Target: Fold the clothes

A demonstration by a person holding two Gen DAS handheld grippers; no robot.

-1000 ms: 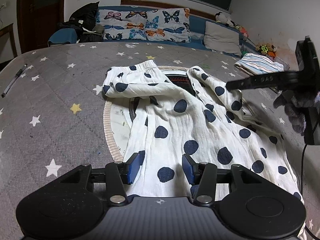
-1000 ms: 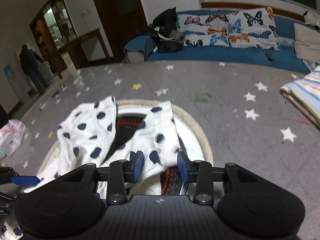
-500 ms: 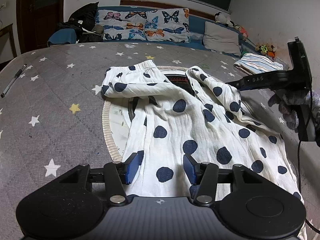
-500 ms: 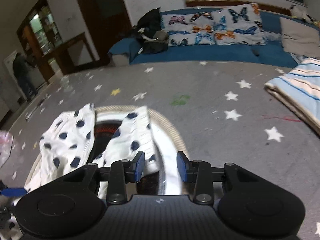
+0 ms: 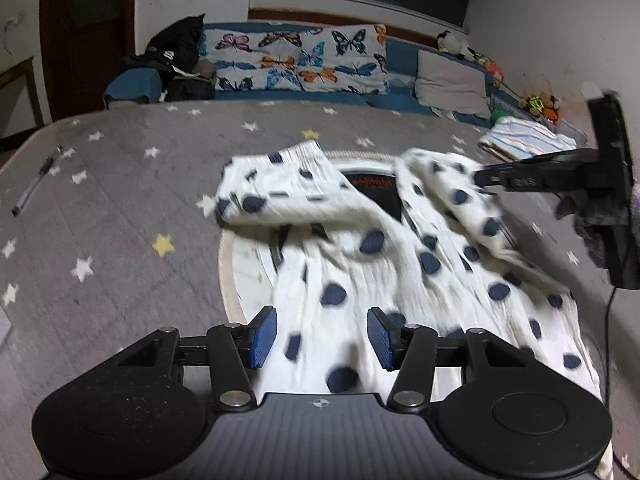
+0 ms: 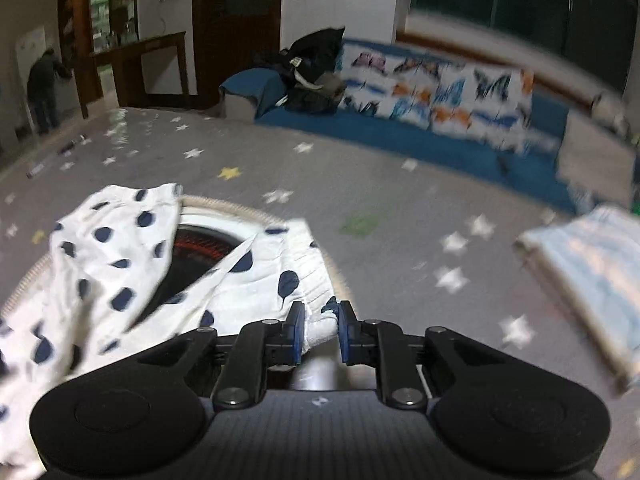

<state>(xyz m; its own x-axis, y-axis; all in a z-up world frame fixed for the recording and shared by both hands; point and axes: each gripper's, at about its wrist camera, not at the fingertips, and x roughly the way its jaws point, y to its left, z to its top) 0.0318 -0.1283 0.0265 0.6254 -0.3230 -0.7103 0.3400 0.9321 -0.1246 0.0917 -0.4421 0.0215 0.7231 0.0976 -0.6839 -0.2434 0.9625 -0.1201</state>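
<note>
place: home, likely a living room | cues: butterfly-cushioned sofa (image 5: 296, 60), soft toys (image 5: 538, 102), wooden door (image 6: 236, 28)

Left gripper (image 5: 322, 336) is held low, jaws spread wide, nothing between them. Right gripper (image 6: 319, 330) is nearly closed, cloth (image 6: 256, 280) pinched between its pads.

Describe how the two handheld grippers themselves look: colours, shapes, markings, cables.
Both the left gripper and right gripper are matte black, with ribbed bodies, two round lobes, silver pivot screws, a small crosshair mark, and blue textured pads. In the left view, a black cable hangs from the right one.
</note>
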